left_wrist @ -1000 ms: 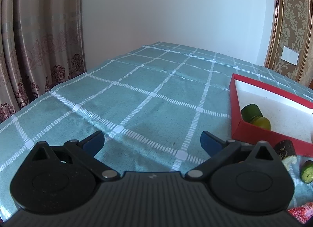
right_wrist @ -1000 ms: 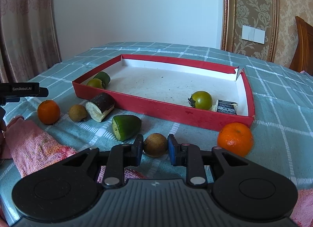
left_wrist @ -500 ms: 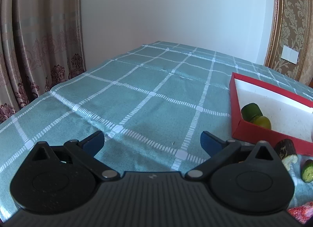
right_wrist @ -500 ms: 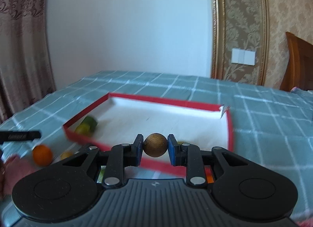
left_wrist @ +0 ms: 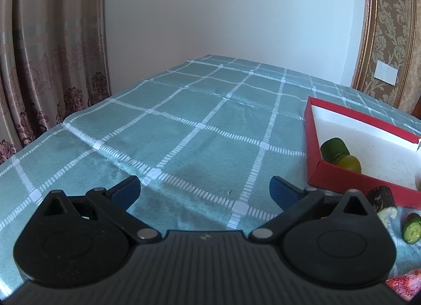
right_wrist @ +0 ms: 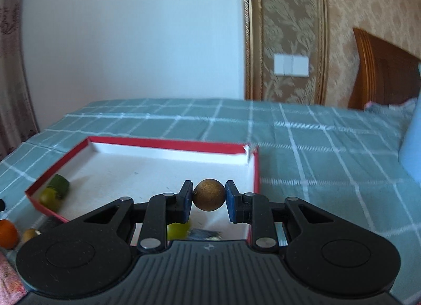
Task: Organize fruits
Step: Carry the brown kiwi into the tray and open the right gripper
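Fingers (right_wrist: 186, 201) of the right gripper (right_wrist: 209, 194) are clamped on a round brown fruit (right_wrist: 209, 194), one blue pad on each side, and it hangs clear above the white floor of the red box (right_wrist: 168, 144), toward the box's right end. Being a ball, the fruit shows no long axis and no clear heading. Down in the box's near-left corner sit a green cut piece (right_wrist: 60, 183) and a yellow-green fruit (right_wrist: 50, 196), touching each other. Under the gripper, two more items lie blurred. Outside the box on the checked tabletop (right_wrist: 315, 147) sit an orange (right_wrist: 8, 230) and a small tan fruit (right_wrist: 29, 234). Over on the other side, the left gripper (left_wrist: 205, 189) stands spread wide with nothing between its fingers, hovering over bare cloth, the red box off to its right.
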Available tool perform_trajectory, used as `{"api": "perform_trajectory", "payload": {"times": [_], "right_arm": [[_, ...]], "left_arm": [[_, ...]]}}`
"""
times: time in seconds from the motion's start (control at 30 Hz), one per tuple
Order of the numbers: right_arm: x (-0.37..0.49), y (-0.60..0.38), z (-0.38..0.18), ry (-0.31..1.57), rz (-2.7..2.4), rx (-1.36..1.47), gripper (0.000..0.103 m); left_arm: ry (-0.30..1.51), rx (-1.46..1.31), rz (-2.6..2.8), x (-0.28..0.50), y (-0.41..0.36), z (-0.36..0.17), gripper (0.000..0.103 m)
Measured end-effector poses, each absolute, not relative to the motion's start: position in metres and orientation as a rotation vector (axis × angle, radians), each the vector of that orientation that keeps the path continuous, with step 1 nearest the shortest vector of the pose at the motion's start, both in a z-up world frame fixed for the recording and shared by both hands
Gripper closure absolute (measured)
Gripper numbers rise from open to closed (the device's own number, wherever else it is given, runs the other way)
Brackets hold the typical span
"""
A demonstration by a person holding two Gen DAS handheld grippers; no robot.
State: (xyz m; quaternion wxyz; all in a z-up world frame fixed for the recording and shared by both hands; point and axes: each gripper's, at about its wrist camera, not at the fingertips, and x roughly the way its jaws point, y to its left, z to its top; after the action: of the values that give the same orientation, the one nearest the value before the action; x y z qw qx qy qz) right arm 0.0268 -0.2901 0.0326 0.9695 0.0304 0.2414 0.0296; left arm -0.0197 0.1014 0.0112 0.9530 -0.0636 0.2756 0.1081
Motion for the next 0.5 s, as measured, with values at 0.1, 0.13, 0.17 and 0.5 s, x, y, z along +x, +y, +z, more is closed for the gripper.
{"api": "perform_trajectory", "payload": {"times": [0.1, 0.13, 0.17, 0.5], "right_arm": [[0.031, -0.293, 0.026, 0.505, 0.055, 0.075, 0.077], [0.031, -0.291, 0.024, 0.508, 0.063, 0.079, 0.077], [0.031, -0.289, 0.024, 0.509, 0.076, 0.082, 0.077], [0.025, -0.255, 0.019, 0.514, 0.183, 0.018, 0.077]], "left_arm": [[0.562, -0.129, 0.218, -0.019, 0.101, 0.011, 0.0], [0.563, -0.13, 0.218, -0.019, 0.101, 0.011, 0.0], [0.564, -0.13, 0.218, -0.019, 0.101, 0.011, 0.0], [0.57, -0.131, 0.219, -0.019, 0.101, 0.011, 0.0]]}}
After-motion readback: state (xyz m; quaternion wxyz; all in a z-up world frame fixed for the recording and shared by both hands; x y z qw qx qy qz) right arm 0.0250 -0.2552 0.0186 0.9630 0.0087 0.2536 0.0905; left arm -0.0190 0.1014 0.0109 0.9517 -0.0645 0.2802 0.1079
